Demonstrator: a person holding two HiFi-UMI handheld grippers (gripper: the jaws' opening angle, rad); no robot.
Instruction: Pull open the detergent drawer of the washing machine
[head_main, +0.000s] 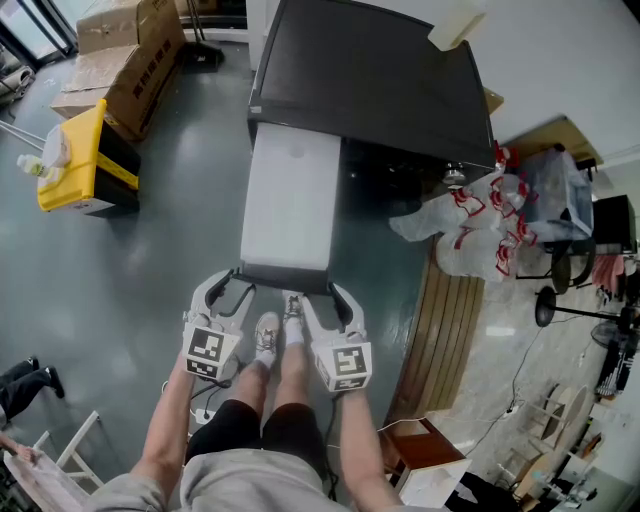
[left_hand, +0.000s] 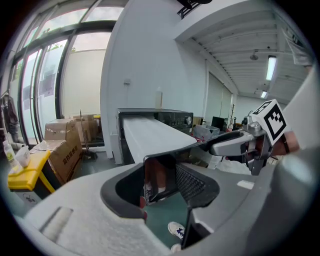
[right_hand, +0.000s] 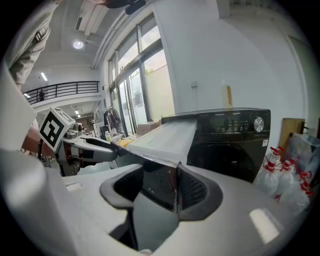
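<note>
A black washing machine (head_main: 370, 90) stands ahead of me, its dials showing in the right gripper view (right_hand: 230, 135). Its long pale detergent drawer (head_main: 292, 200) sticks far out towards me and ends in a dark glossy front panel (head_main: 285, 278). My left gripper (head_main: 238, 285) sits at the panel's left corner, and the panel (left_hand: 162, 177) fills the gap between its jaws. At the right corner my right gripper (head_main: 322, 298) has the panel (right_hand: 160, 187) between its jaws, with the panel's edge against one pad. Each gripper appears in the other's view, the right (left_hand: 235, 145) and the left (right_hand: 95, 147).
My legs and white shoes (head_main: 268, 335) are right under the drawer's end. A yellow bin (head_main: 85, 160) and cardboard boxes (head_main: 125, 55) stand to the left. Bags of bottles (head_main: 480, 220) and a slatted wooden board (head_main: 445, 330) lie to the right.
</note>
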